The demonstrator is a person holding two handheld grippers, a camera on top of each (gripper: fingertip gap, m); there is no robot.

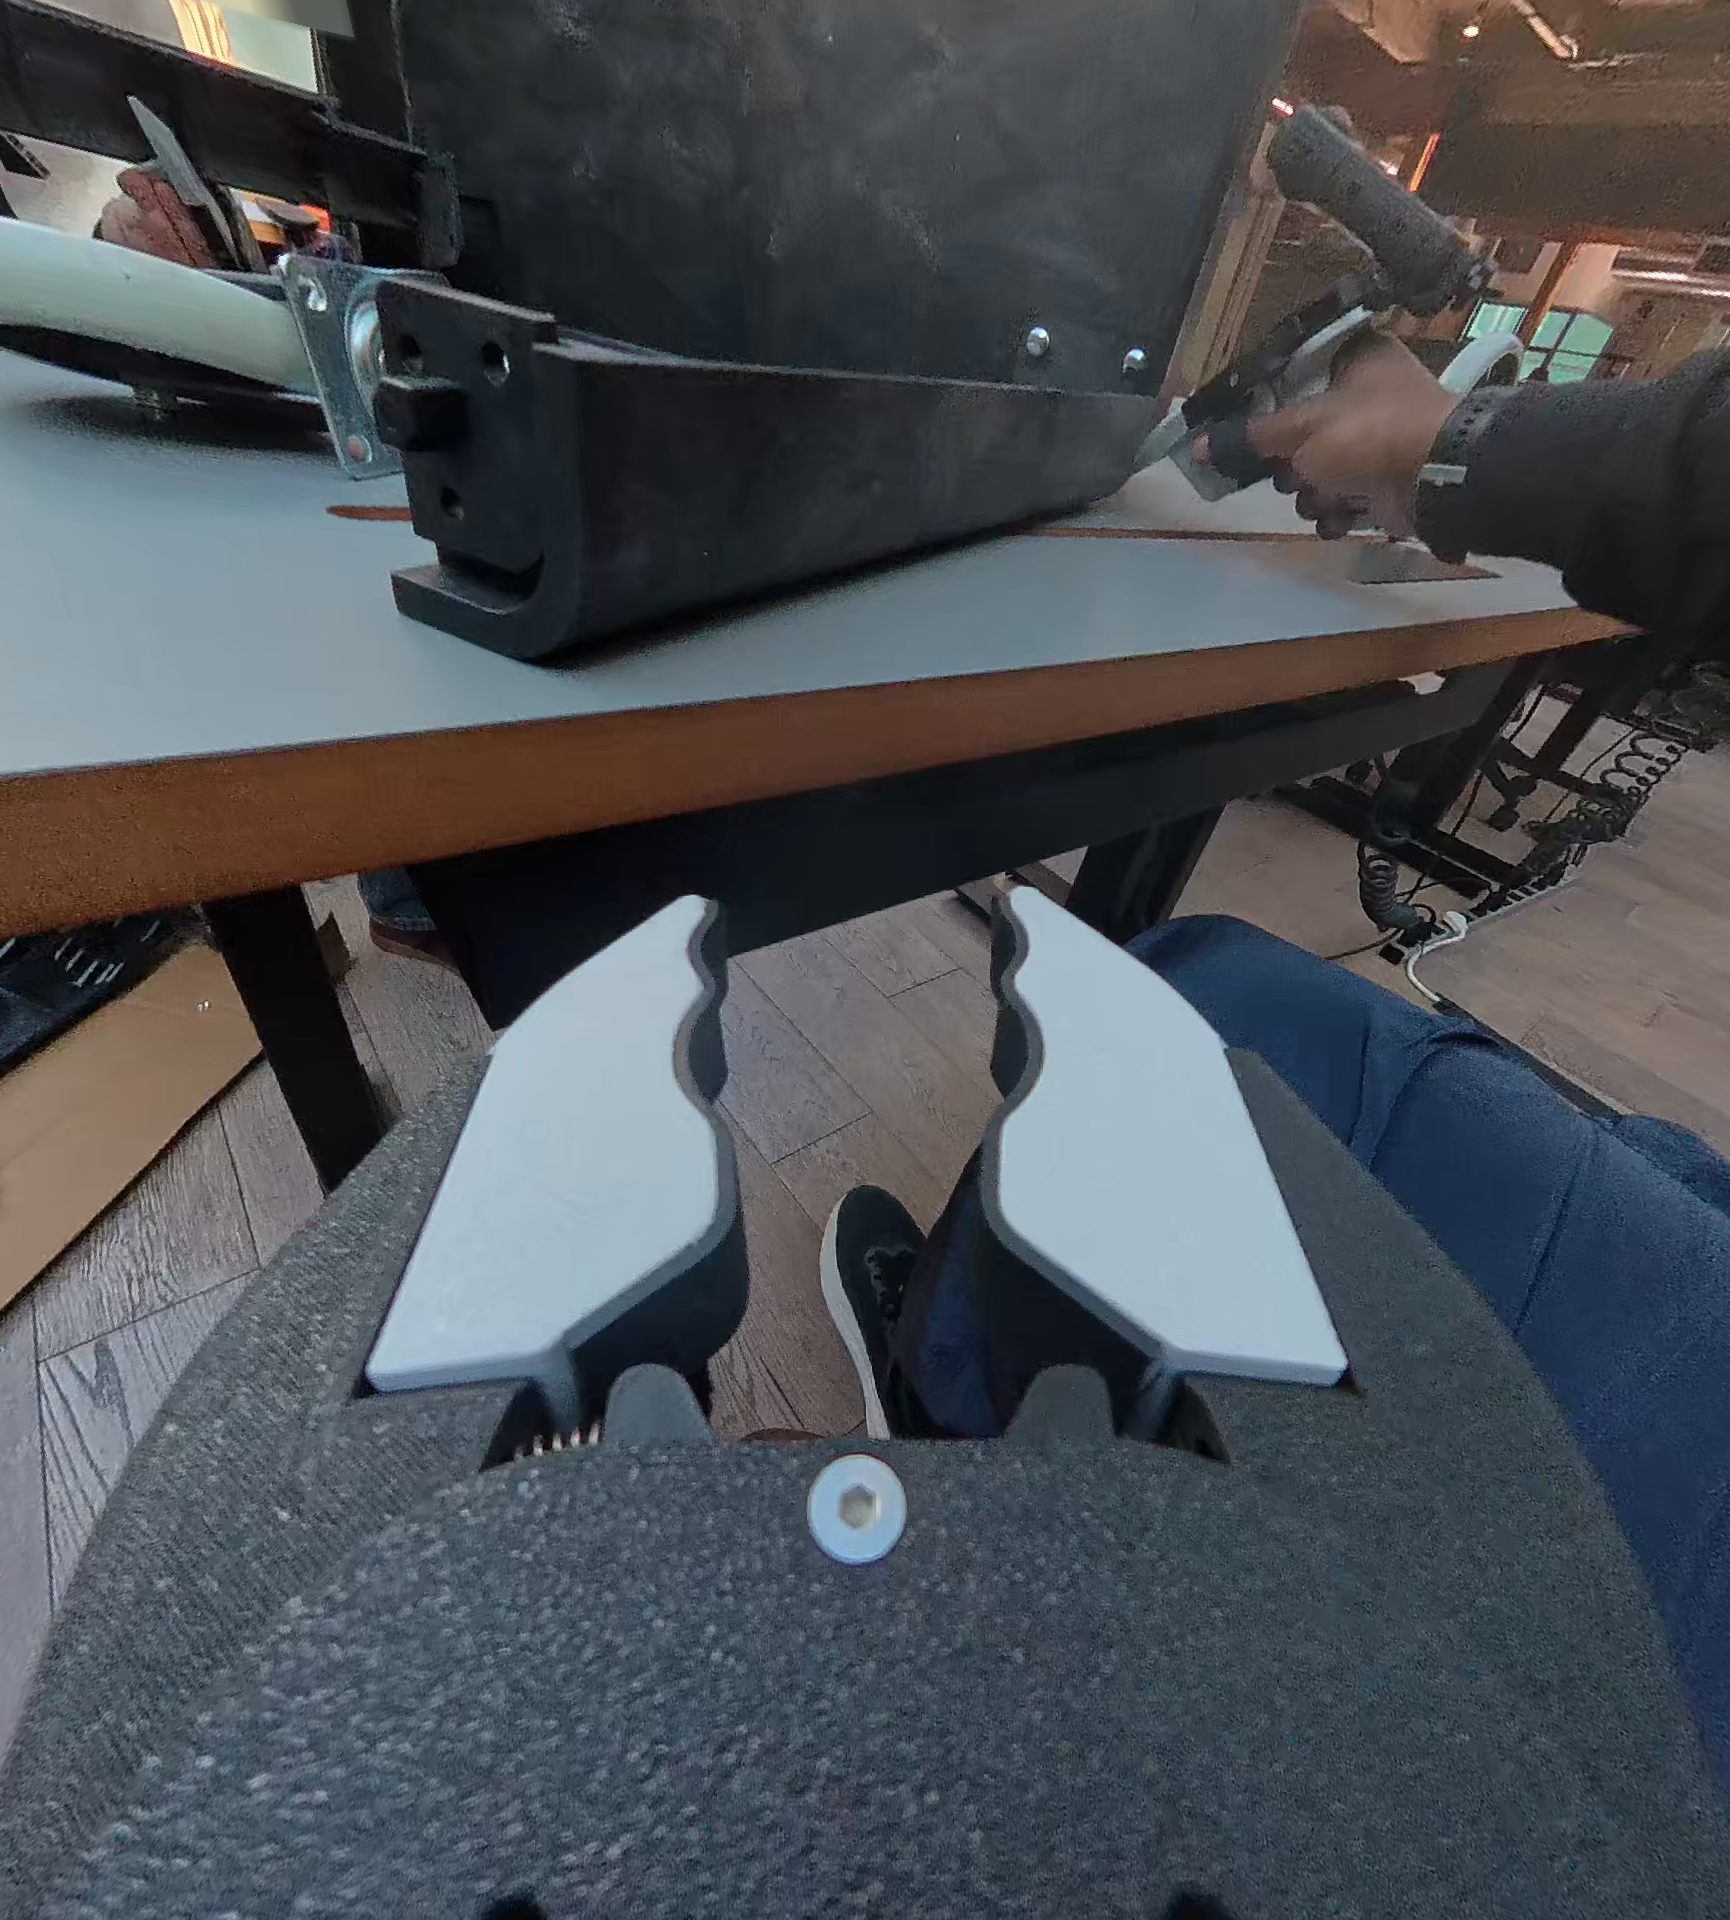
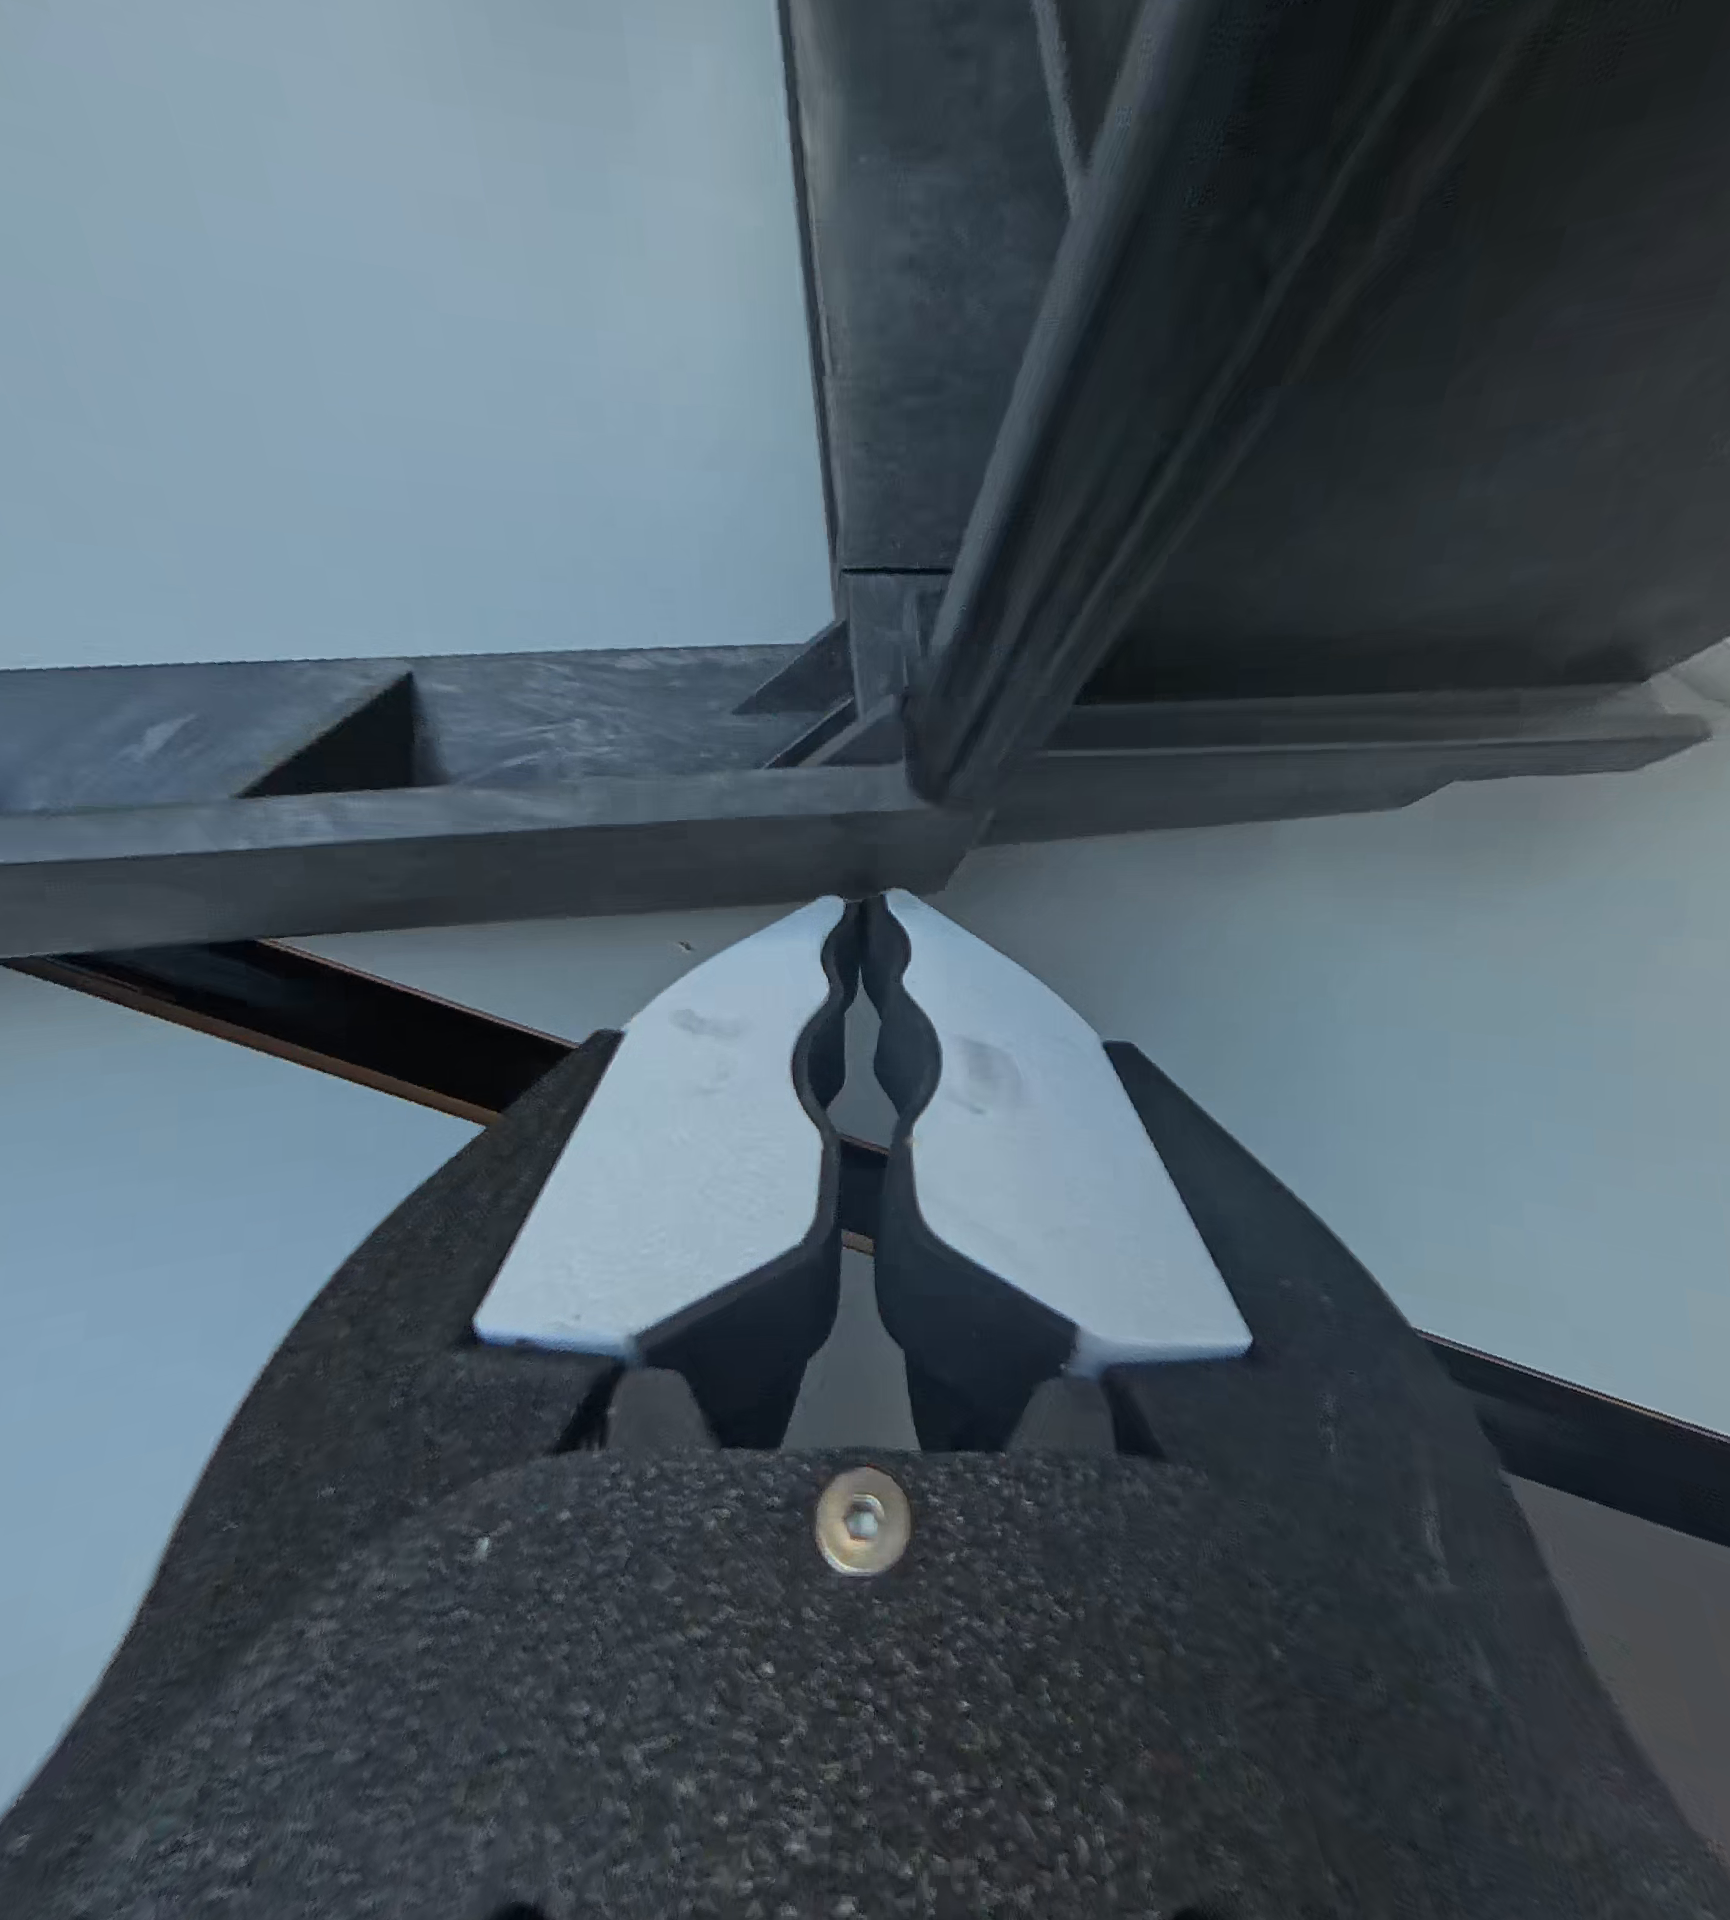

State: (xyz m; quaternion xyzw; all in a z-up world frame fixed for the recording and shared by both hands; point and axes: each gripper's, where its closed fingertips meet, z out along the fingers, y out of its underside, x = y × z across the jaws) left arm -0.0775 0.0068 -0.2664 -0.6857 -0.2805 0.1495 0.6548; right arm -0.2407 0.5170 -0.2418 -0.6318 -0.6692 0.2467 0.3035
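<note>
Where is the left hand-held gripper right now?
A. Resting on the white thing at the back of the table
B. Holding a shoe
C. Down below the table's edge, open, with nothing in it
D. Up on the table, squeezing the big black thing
C. The left hand-held gripper sits lower than the table edge, its fingers spread apart with only wooden floor showing between them.

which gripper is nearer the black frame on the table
Right. The right gripper, jaws shut, has its tips at the black frame's corner. The left gripper hangs open below the table edge, away from it.
</note>
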